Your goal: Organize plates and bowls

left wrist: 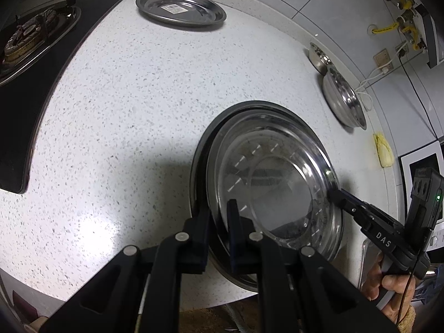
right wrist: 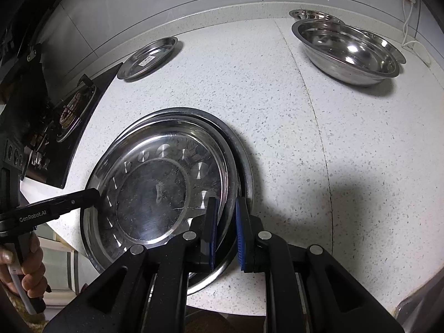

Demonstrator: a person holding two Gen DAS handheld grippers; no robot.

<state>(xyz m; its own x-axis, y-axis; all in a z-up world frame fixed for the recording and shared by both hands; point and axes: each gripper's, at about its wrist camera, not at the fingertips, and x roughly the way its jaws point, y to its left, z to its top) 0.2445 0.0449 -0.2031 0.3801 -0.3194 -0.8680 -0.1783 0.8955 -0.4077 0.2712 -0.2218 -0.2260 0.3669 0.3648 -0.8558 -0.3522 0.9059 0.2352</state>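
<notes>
A stack of large steel plates (left wrist: 277,183) lies on the speckled counter near its front edge; it also shows in the right wrist view (right wrist: 155,191). My left gripper (left wrist: 220,216) straddles the top plate's left rim, its fingers close on it. My right gripper (right wrist: 226,213) straddles the right rim with a small gap between the pads. A smaller steel plate (left wrist: 180,7) (right wrist: 148,57) lies at the back by the stove. Steel bowls (left wrist: 344,100) (right wrist: 347,51) stand at the back right.
A black gas stove (left wrist: 30,63) (right wrist: 69,116) takes up the counter's left side. A yellow cloth (left wrist: 384,149) lies by the wall. Wall sockets and cables (left wrist: 388,61) are behind the bowls. The counter's front edge (right wrist: 277,305) runs just below the plates.
</notes>
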